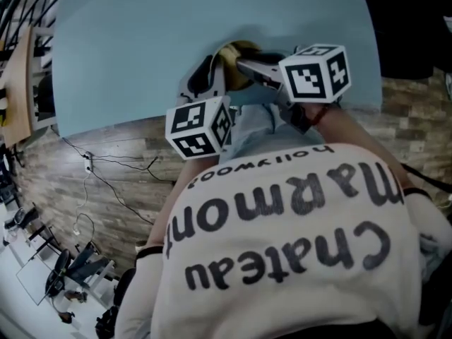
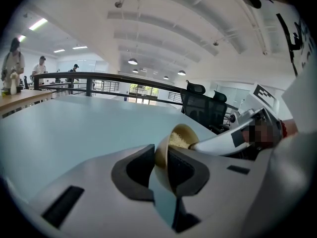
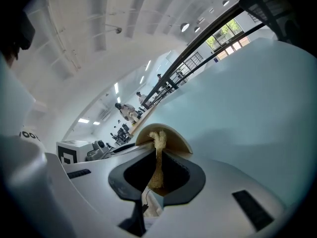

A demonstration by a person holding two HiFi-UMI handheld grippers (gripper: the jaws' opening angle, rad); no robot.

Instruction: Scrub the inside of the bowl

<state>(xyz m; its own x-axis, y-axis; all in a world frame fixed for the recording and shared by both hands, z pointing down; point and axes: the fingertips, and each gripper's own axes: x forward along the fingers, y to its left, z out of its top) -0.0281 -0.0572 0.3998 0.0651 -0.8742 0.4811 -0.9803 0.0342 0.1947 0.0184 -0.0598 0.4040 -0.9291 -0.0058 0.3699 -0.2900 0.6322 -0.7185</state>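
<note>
Clamping the rim of the bowl, the left gripper should brace firmly; the right gripper, pinching the scrubber, should sweep every inner wall.

The pale blue worktop spreads smooth beyond the fingers; its near edge lies just behind them, above a wood-plank floor strewn with cables.

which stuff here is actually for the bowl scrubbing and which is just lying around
For the job:
bowl
tan scrubber
left gripper, holding the bowl
right gripper, holding the scrubber

Just around:
office chairs
floor cables
</note>
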